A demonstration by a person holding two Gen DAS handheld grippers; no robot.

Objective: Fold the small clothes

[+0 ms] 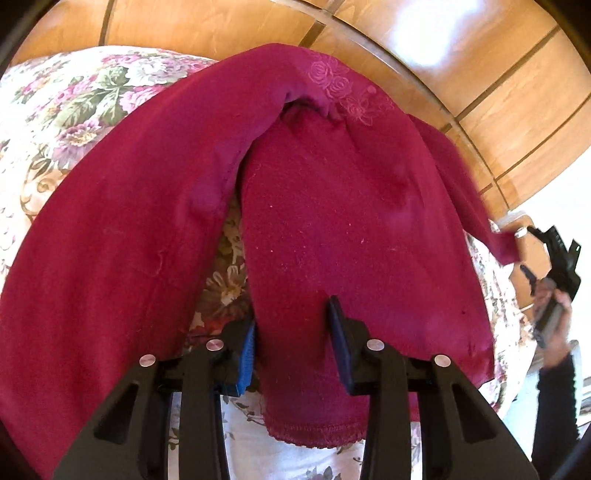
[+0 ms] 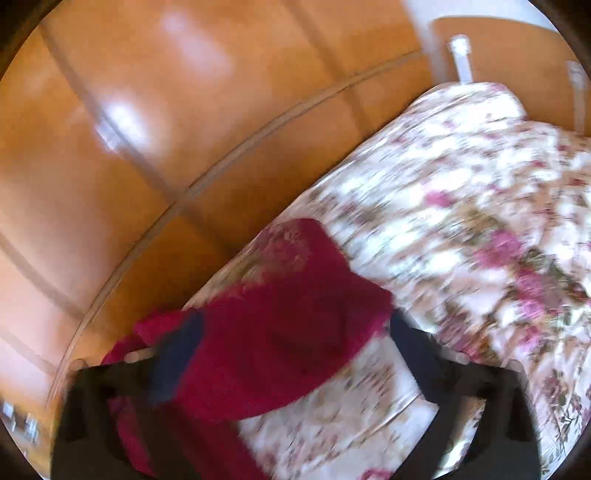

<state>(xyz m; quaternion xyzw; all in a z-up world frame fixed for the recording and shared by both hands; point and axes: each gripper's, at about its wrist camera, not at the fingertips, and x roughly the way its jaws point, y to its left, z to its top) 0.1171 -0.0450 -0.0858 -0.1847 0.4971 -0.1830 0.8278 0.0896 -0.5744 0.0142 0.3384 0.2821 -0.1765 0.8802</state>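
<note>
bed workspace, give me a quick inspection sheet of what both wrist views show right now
surface: floral bedspread, soft and rumpled
job's things: dark red garment spread out, not yet folded, embroidered roses at the top
clutter: nothing seen
grippers: left tongs open over the garment's hemmed end; right tongs open, picture blurred
cables: nothing seen
surroundings: wooden panelling behind the bed

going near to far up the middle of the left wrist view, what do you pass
Left gripper with jaws apart → hemmed cuff of the red garment between them → embroidered roses at its far end → wooden panelling.
</note>
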